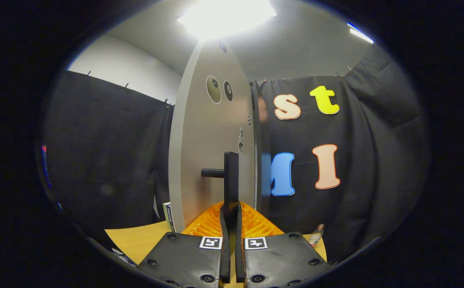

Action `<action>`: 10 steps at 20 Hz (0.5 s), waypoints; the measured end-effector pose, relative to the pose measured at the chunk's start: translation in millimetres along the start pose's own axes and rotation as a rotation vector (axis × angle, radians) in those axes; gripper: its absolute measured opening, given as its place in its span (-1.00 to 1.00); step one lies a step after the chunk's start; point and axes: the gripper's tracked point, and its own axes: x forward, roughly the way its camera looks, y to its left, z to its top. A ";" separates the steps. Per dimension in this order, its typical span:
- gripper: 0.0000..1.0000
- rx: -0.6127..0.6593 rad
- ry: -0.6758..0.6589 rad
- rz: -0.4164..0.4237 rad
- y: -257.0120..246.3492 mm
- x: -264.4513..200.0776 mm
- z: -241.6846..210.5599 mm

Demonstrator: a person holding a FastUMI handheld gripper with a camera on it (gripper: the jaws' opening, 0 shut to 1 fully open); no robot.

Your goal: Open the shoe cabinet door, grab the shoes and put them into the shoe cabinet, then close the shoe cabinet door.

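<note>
Our gripper [230, 208] has its fingers clamped on the black bar handle [230, 176] of the pale grey flat cabinet door [203, 132], which stands just ahead of them. We judge this the door-swinging step; next calls for a steady arc about the hinge.

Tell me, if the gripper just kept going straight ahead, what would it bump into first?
The gripper has its fingers closed on the black door handle, so it already touches that. Straight beyond stands the grey shoe cabinet door, probably next, though depth is unclear.
</note>
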 end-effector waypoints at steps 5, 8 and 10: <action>-0.43 -0.033 -0.019 -0.060 -8.9 -5.2 -5.8; 0.31 -0.055 -0.090 -0.162 -20.5 -27.0 3.6; 0.71 -0.036 -0.133 -0.191 -15.8 -42.5 11.7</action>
